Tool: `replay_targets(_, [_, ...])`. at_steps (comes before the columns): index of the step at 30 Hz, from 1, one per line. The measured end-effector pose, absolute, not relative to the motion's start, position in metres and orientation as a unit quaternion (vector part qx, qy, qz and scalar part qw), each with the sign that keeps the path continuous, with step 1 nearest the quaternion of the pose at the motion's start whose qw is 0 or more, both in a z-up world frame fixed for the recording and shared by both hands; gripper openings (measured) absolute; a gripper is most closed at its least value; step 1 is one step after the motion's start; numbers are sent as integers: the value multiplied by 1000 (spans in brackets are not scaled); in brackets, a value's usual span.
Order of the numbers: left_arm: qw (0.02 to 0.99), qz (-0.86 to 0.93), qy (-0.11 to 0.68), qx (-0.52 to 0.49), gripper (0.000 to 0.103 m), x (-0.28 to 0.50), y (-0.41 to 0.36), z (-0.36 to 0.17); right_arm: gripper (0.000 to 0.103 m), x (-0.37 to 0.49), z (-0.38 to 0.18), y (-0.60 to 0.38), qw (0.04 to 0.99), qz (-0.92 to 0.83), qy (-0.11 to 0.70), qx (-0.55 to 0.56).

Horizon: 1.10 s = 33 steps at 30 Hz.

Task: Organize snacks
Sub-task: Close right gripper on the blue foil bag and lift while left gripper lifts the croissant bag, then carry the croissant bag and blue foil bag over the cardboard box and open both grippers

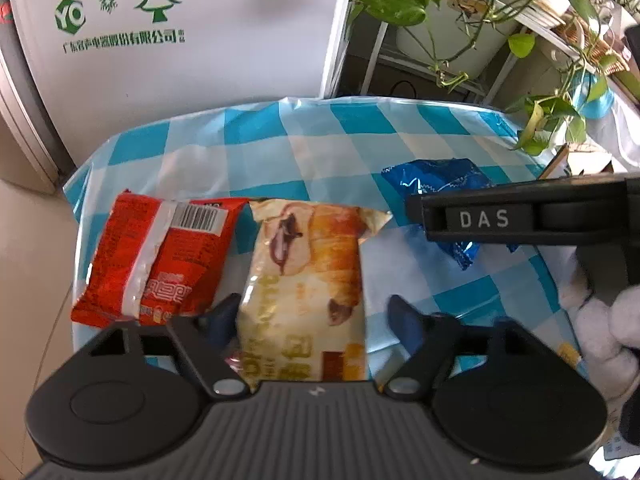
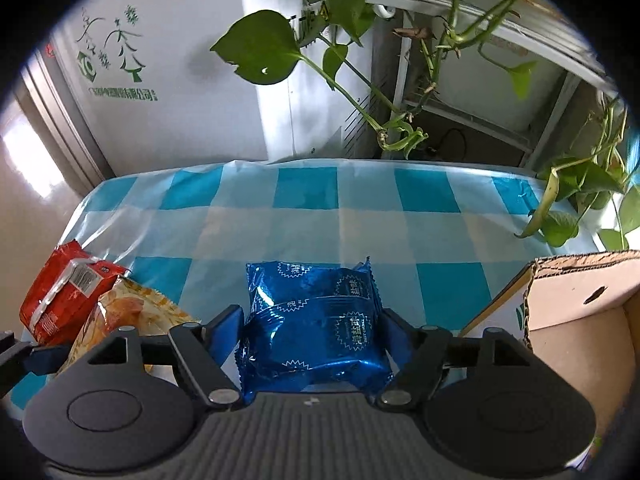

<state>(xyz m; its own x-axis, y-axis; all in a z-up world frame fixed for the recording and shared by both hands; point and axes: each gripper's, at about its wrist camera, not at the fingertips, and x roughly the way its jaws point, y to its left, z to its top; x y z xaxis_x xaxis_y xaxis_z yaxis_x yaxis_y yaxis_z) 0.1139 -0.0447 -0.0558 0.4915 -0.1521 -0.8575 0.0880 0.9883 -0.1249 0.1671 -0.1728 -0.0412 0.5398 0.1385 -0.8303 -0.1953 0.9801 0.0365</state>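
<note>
My right gripper (image 2: 312, 330) clamps the blue packet (image 2: 314, 320) just left of the cardboard box (image 2: 576, 320); my left gripper (image 1: 310, 320) stands open around the bread packet (image 1: 308, 280). I'd lift clear before swinging boxward.

The left gripper (image 1: 312, 320) sits wide around a yellow bread pack (image 1: 308, 276) on the checked cloth (image 1: 304, 148). A red pack (image 1: 156, 256) lies just beside it, near the cloth's left edge. The right gripper (image 1: 476, 218) covers part of a blue pack (image 1: 436, 178).
</note>
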Motion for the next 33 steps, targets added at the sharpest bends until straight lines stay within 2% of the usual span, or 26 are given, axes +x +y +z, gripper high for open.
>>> replay_targets(1, [865,-71,496,-22,58,114,-45,-55,75,166,-41,-172,877,95,470,-35])
replay_targets(3, [865,-80,495,-27,53,113,-44,-53,71,165,-39,-171,877,95,469,-37])
replay_targets(6, [864,-83,496,-33,52,110,-43,-52,65,162,-35,-172,880,91,465,-44])
replay_targets(33, [886,-98,449,-64,52,77,-44,-19,64,76,30,-206,910,66,410,7])
